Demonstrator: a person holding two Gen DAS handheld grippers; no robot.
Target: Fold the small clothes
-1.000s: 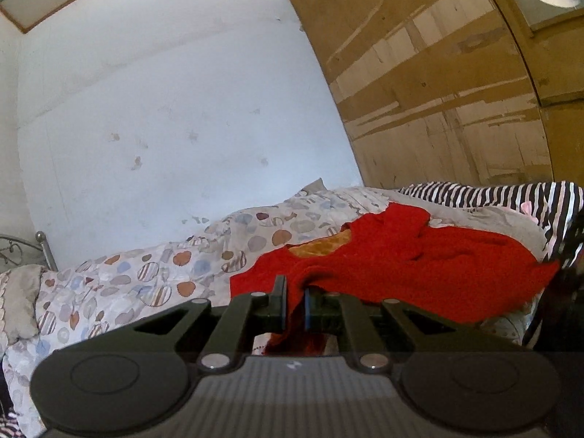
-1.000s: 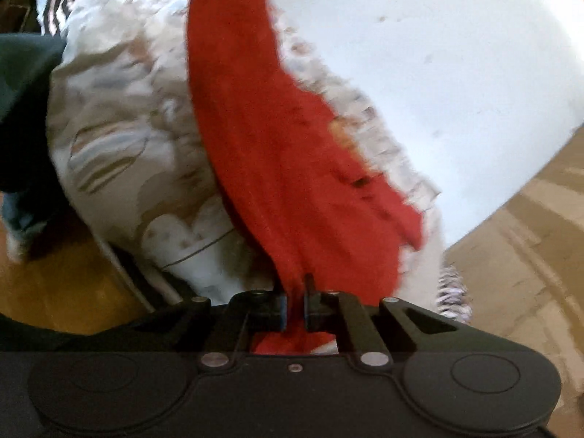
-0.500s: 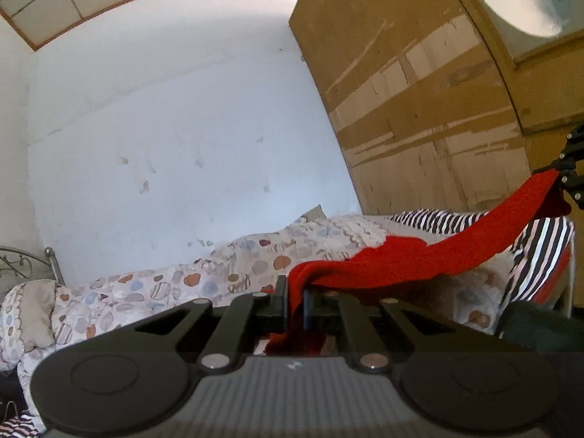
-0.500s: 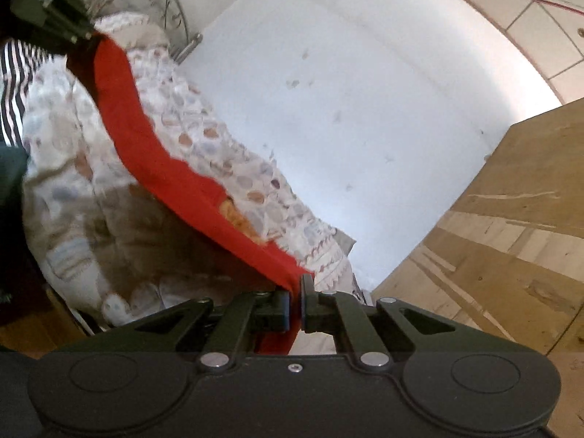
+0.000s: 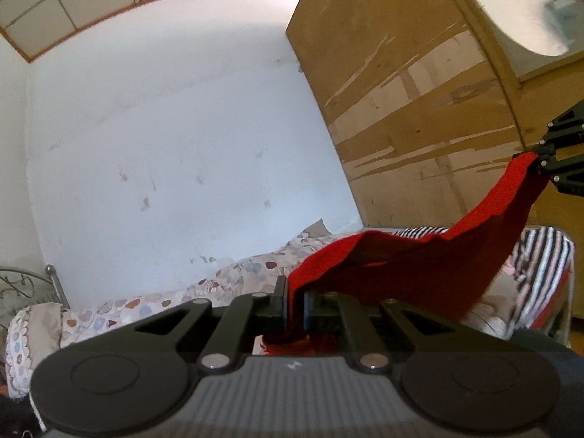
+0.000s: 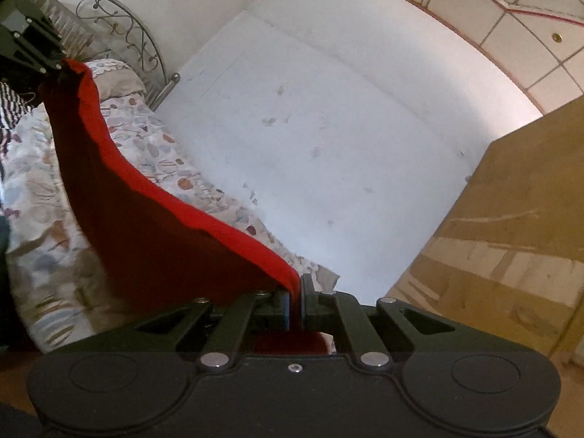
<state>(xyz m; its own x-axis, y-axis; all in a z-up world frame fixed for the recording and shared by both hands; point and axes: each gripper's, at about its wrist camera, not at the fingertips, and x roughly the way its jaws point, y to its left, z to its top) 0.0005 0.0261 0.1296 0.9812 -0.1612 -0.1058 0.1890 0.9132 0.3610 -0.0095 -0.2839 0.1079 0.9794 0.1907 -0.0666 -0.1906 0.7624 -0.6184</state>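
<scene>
A red garment (image 5: 419, 266) hangs in the air between both grippers, lifted clear above the bed. My left gripper (image 5: 295, 299) is shut on one corner of it, red cloth bunched behind the pads. In the right wrist view the same red garment (image 6: 146, 226) sags in a curve from my right gripper (image 6: 295, 299), shut on another corner, up to the left gripper (image 6: 54, 67) at the top left. The right gripper (image 5: 540, 160) also shows at the right edge of the left wrist view, pinching the cloth's far end.
A bed with a spotted quilt (image 5: 204, 288) lies below, with a metal headboard (image 6: 120, 33) and a pillow (image 5: 33, 328). A black-and-white striped cloth (image 5: 540, 266) lies on the bed's far end. A wooden wardrobe (image 5: 419, 91) stands to the right, a white wall (image 5: 175, 138) behind.
Both grippers have risen, lifting the red garment off the quilt. It lay crumpled on the bed before and now hangs stretched between them.
</scene>
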